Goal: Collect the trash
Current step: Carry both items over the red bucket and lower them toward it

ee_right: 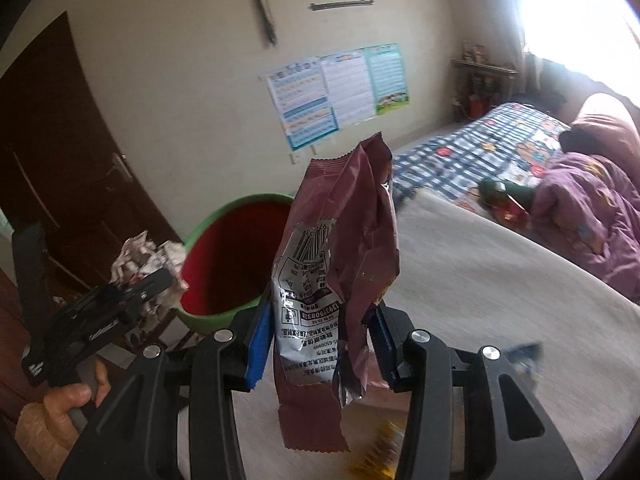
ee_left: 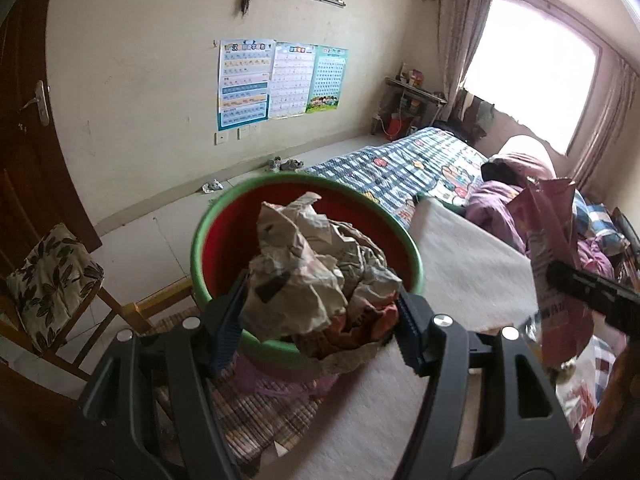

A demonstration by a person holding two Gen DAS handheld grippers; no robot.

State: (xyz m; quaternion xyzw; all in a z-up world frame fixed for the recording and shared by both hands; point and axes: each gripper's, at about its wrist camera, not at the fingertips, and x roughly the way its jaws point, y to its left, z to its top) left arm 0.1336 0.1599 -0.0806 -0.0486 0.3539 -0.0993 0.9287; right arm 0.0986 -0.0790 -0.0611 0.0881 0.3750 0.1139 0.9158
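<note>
The left tongs (ee_left: 320,312) squeezed a ball of crumpled paper (ee_left: 316,276) right above the red bin (ee_left: 208,240), likely so it could drop in. The right tongs (ee_right: 320,332) pinched a dark red snack bag (ee_right: 344,248) beside the bin, over the bed (ee_right: 480,280). Only the right view showed 1 hand (ee_right: 60,412) and the bag's barcode.

Blurred yellow scrap (ee_right: 380,452) under the wrapper (ee_right: 336,280); bin (ee_left: 208,224) floor hidden behind crumpled paper (ee_left: 316,272).
</note>
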